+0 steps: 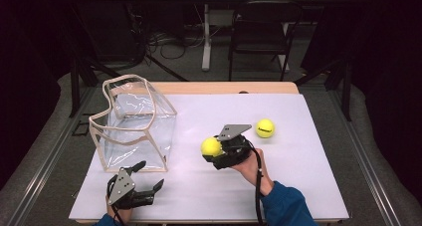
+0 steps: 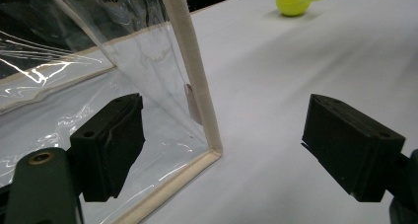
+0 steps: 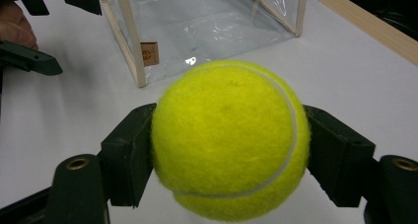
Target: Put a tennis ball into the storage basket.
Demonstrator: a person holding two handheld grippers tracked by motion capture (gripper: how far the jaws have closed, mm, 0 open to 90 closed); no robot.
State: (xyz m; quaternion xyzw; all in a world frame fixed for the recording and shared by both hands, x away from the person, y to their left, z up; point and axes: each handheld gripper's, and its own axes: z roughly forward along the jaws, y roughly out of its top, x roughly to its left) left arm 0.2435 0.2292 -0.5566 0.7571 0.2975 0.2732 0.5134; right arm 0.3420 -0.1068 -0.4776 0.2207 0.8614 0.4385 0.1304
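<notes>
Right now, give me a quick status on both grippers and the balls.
Right gripper shut on tennis ball, lifted off the table. Left gripper open beside clear bag. Second ball loose on the table. Path to bag unobstructed.

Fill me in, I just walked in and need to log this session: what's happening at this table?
A person works two handheld grippers at a white-covered table. The right gripper is shut on a yellow felt tennis ball, held just off the table. The left gripper rests open near the corner of a clear plastic bag with beige trim, which stands open. A second yellow tennis ball lies on the table beyond.
</notes>
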